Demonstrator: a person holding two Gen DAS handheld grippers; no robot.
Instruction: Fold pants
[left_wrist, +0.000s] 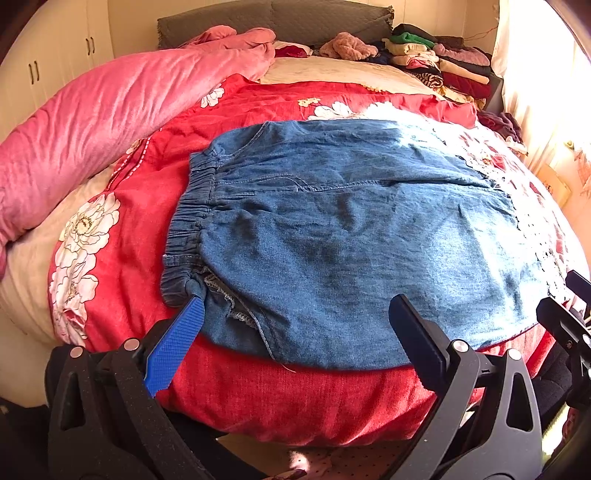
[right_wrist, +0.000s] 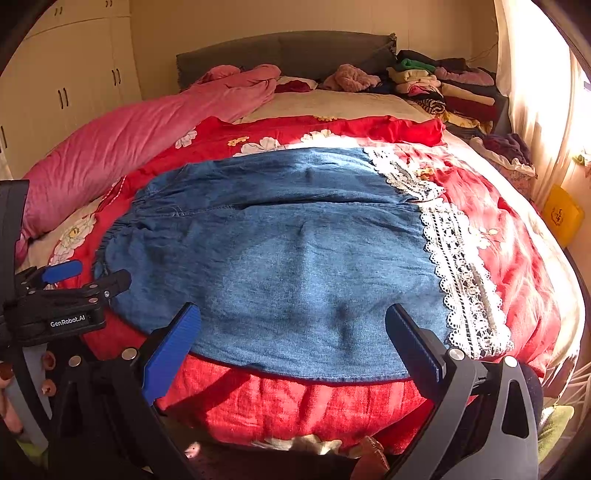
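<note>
Blue denim pants (left_wrist: 332, 221) lie flat across the red floral bedspread (left_wrist: 295, 398). Their elastic waistband (left_wrist: 188, 221) is at the left and their white lace hem (right_wrist: 454, 266) at the right. My left gripper (left_wrist: 295, 301) is open over the near edge of the pants, its blue fingertip (left_wrist: 195, 301) at the near waistband corner. It holds nothing. The right wrist view shows my left gripper (right_wrist: 92, 275) from the side at the far left. My right gripper (right_wrist: 291, 308) is open and holds nothing, above the near edge toward the hem. In the left wrist view my right gripper (left_wrist: 569, 295) shows at the right border.
A pink quilt (left_wrist: 92, 122) is bunched along the bed's left side. Stacks of folded clothes (left_wrist: 436, 62) sit at the far right by the grey headboard (left_wrist: 277, 18). Wardrobes stand at the left, a curtain and a yellow bag (right_wrist: 561, 218) at the right. The bed's near edge is just below my grippers.
</note>
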